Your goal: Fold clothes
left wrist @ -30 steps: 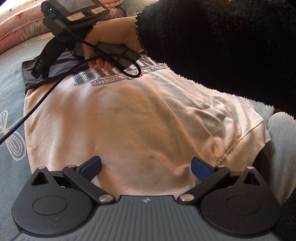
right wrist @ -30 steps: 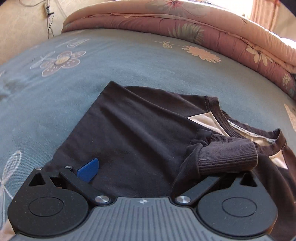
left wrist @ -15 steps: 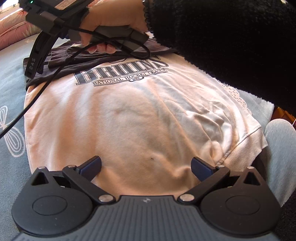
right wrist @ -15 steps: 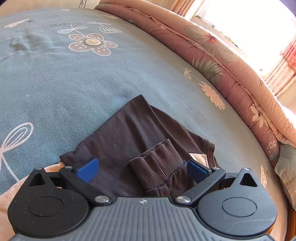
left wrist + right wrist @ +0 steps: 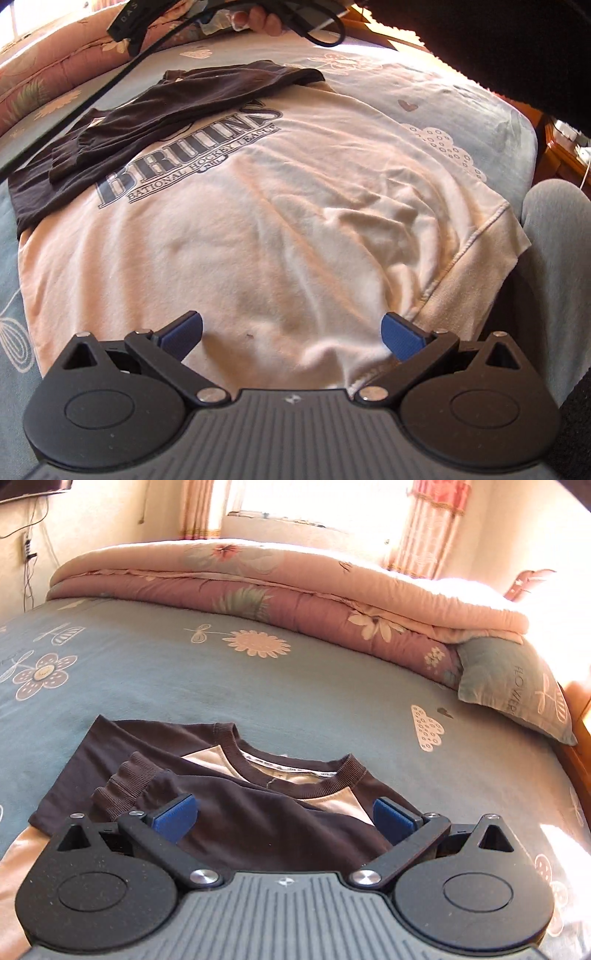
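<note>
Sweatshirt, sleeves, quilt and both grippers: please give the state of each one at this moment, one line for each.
Sweatshirt: spread flat on the bed, printed side up, body not yet folded.
Dark sleeves: folded in across the chest, cuffs lying loose.
Left gripper: open, fingers over the hem, holding nothing.
Right gripper: open above the sleeves, holding nothing.
Quilt: folded along the far side of the bed.

Cream sweatshirt (image 5: 280, 229) lies face up, flat on the bed, "BRUINS" print showing, hem rumpled at the near edge. Both dark brown sleeves (image 5: 155, 122) are folded across the chest, ribbed cuff (image 5: 123, 786) uppermost, below the brown collar (image 5: 295, 771).
</note>
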